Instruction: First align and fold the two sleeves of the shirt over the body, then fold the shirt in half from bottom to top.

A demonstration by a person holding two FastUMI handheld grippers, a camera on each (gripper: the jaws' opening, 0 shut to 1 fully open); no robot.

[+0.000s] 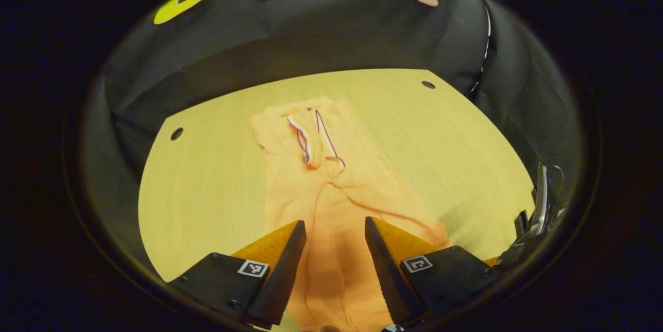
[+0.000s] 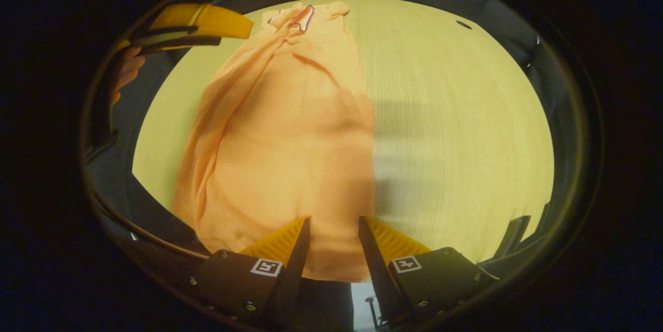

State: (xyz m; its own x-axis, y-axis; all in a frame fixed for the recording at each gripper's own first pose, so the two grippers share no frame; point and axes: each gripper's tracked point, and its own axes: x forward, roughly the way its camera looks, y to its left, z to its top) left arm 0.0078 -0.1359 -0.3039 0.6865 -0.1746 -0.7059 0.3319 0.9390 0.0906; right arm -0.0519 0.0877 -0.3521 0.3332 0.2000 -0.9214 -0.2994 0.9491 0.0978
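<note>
Sleeves look folded in already, so both the left tool point(image 1: 335, 228) and right tool point(image 2: 334, 226) hover open over the shirt point(image 2: 290, 135) hem on the desk point(image 2: 456, 114), probably lining up for the bottom-to-top fold.

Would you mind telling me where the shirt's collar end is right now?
The collar lies at the far end of the orange shirt, toward the booth's wall, mid-table in the left gripper view; in the right gripper view it sits top centre, beside the left gripper.

We record on the left gripper point(image 1: 335, 231) and the right gripper point(image 2: 334, 228) alike two wedge-shaped fingers with ribbed outer faces, set on black blocks fixed by small screws and each bearing a square black-and-white marker.
</note>
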